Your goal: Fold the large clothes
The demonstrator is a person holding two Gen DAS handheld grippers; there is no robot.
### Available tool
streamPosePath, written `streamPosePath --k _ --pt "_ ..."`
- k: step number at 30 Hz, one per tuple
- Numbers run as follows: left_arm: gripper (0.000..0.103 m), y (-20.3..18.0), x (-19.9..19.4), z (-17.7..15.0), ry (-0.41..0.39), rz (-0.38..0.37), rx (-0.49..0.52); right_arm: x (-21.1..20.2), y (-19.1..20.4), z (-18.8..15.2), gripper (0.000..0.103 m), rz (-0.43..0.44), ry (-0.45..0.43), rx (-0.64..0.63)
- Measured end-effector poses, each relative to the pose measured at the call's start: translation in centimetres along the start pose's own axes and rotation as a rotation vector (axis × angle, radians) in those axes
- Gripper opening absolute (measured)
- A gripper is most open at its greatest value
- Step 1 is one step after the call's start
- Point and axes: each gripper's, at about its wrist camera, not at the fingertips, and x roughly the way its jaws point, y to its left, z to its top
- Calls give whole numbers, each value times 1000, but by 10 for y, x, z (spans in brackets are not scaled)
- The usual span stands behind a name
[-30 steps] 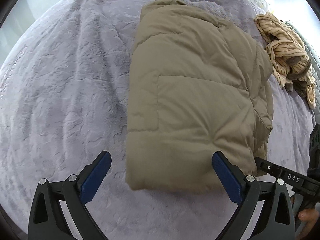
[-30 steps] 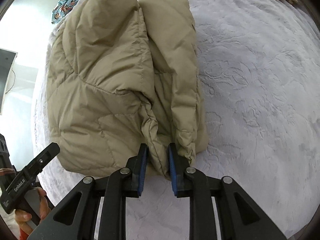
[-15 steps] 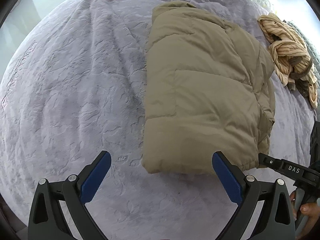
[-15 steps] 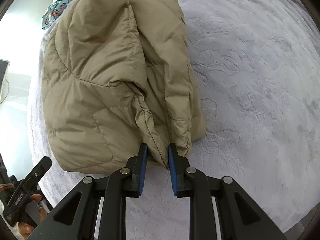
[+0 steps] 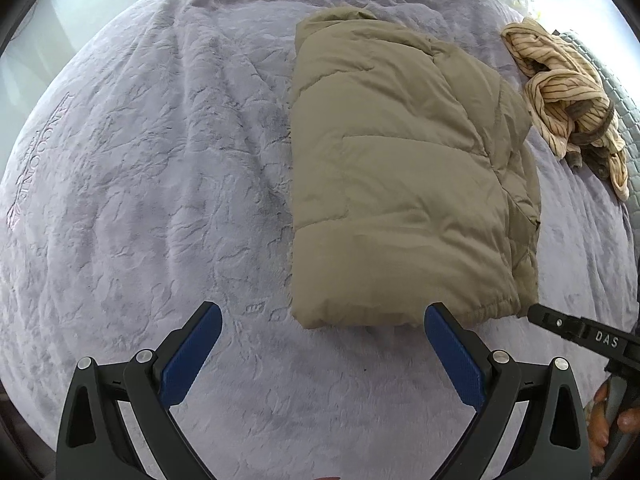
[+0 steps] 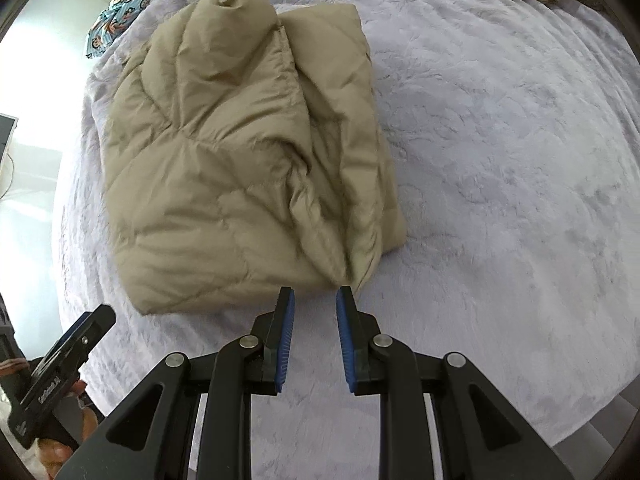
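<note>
A: Left side first. Bedspread point(image 5: 140, 184), pale lilac plush, wrinkled, some stitched lettering near its left edge. What's the left gripper point(image 5: 322, 320) doing?

B: Hanging over the bedspread, pointed steeply down. Jaws wide apart, blue pads bare, nothing between them. Its right-hand fingertip sits at the jacket's near hem; cannot tell if it touches.

A: And the jacket point(image 5: 400, 184)?

B: Tan, puffy, quilted. Folded into a thick block, lying flat on the bedspread, right of centre in the left camera. One long folded edge on its left; looser layers stacked along its right side.

A: Further right?

B: Striped beige garment point(image 5: 568, 96), crumpled in a heap, near the jacket's far right corner but apart from it.

A: Right gripper point(image 6: 315, 294)?

B: Jaws nearly together, a narrow gap left, pads facing each other. The gap looks empty. Tips sit just short of the jacket's near corner, where a bunched fold point(image 6: 340, 248) comes down; that fold is blurred.

A: Anything else in that view?

B: Patterned blue cloth point(image 6: 116, 16) at the far left edge of the bed, beyond the jacket.
</note>
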Motion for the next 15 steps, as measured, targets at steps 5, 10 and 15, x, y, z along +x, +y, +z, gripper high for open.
streamPosePath --k 5,10,15 --pt "102 4 -11 -3 -27 27 21 -9 14 -18 24 -7 0 -16" --pt "102 8 -21 0 -46 36 41 -20 26 -28 39 7 -15 -11" --pt "102 6 -39 0 -89 56 44 -33 35 -28 44 -10 -36 -58"
